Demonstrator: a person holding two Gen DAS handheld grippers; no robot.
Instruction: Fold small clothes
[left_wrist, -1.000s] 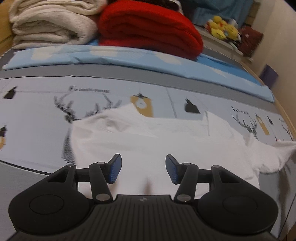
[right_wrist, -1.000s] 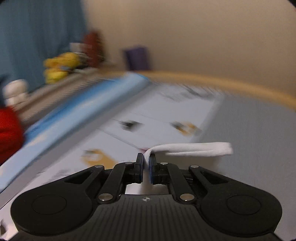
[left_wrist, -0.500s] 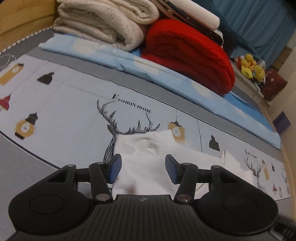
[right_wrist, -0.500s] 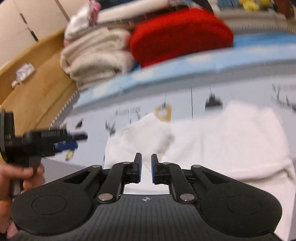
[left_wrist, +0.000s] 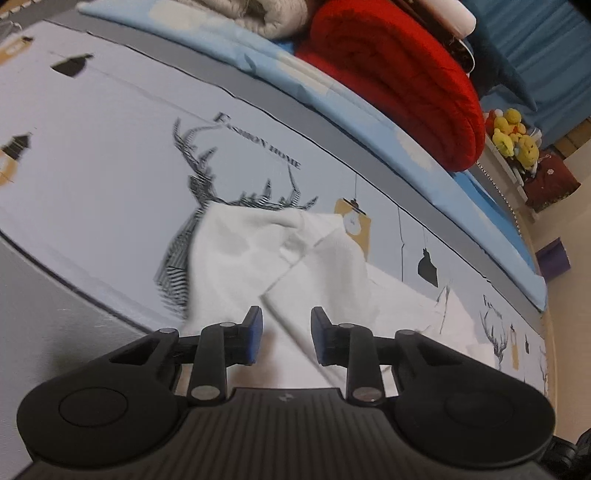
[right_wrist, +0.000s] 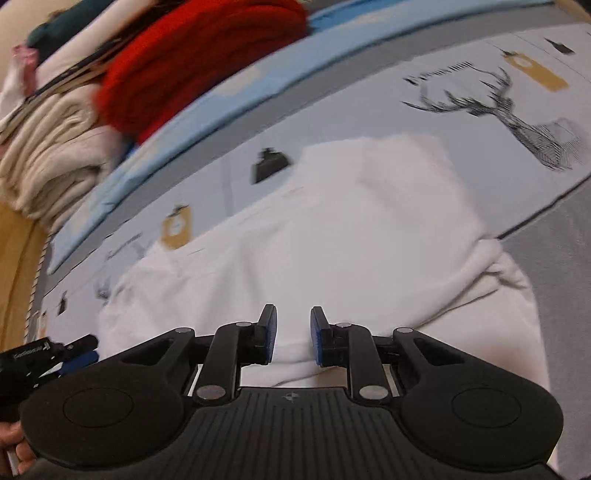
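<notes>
Bedsheet (left_wrist: 110, 192): open, flat printed surface to the left of and beyond the white garment (left_wrist: 236, 258), passable. Far edge: red blanket (left_wrist: 399, 92) and cream blanket (right_wrist: 48, 162), stacked high along a blue pillow strip (left_wrist: 369, 122), bar passage beyond. Far right corner: yellow plush toys (left_wrist: 513, 136) on a ledge. Right wrist view: grey sheet (right_wrist: 554, 266) to the right lies free; the left gripper (right_wrist: 79, 350) stands at the near left, just beside the garment's edge.
</notes>
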